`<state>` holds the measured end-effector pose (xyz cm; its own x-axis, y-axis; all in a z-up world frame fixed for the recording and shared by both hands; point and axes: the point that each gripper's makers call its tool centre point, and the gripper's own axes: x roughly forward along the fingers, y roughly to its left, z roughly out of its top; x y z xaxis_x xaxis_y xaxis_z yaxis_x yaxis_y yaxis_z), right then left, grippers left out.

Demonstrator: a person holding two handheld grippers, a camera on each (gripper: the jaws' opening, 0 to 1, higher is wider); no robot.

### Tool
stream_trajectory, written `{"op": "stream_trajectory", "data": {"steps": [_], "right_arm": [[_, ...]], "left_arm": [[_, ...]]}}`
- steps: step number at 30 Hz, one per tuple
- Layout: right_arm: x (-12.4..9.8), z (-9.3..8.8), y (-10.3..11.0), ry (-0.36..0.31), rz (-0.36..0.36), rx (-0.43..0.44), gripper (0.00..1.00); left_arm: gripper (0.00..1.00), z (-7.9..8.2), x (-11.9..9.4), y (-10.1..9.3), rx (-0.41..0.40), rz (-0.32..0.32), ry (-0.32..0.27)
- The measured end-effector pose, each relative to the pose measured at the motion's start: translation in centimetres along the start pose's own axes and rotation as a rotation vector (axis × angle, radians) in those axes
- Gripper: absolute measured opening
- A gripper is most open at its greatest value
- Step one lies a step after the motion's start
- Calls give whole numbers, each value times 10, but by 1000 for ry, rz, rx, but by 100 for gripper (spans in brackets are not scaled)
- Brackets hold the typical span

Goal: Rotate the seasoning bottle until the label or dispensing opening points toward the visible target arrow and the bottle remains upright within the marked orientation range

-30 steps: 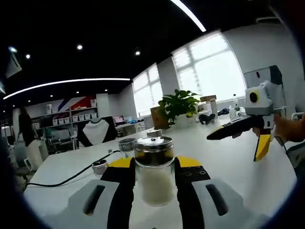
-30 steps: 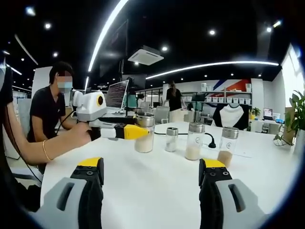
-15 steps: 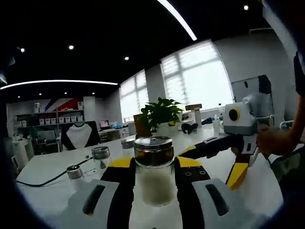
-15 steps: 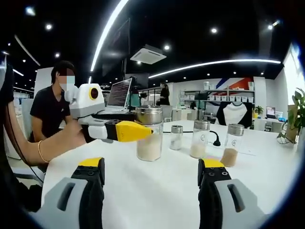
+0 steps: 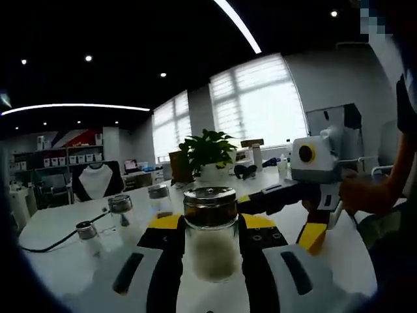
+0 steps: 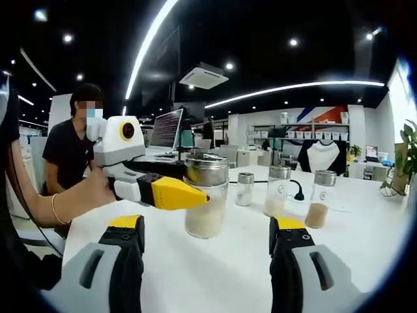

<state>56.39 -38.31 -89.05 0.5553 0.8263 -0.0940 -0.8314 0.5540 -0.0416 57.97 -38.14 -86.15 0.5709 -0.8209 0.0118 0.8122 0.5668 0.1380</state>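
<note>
Left gripper (image 5: 210, 242): jaws clenched on seasoning bottle (image 5: 210, 233) — pads against both glass sides, bottle upright over the white table (image 5: 58, 261), pale grains inside, metal lid | Right gripper (image 6: 206, 244): jaws spread wide, grasping nothing — bottle just ahead | Three small jars (image 6: 281, 190) stand behind, well apart.

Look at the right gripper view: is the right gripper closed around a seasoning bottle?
No. The right gripper stands open with bare table between its jaws, while the left gripper holds the seasoning bottle farther ahead.
</note>
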Motion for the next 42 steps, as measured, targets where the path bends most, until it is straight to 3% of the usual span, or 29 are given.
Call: {"op": "stream_trajectory", "data": {"steps": [14, 21, 25, 30, 36, 42], "right_arm": [[-2, 1, 3, -7, 13, -18, 74], [1, 1, 9, -14, 44, -36, 64], [1, 1, 12, -18, 55, -45, 60], [-1, 5, 20, -54, 112, -15, 57], [-5, 13, 25, -90, 143, -24, 51], [-3, 10, 25, -81, 149, -27, 45]], "left_arm": [[34, 6, 4, -22, -25, -65, -21], [34, 10, 2, -26, -29, -106, -24], [34, 14, -2, -27, -15, -149, -23], [34, 24, -8, -30, -105, -240, -64], [34, 25, -10, -29, -106, -263, -62], [34, 20, -11, -38, -102, -315, -39]]}}
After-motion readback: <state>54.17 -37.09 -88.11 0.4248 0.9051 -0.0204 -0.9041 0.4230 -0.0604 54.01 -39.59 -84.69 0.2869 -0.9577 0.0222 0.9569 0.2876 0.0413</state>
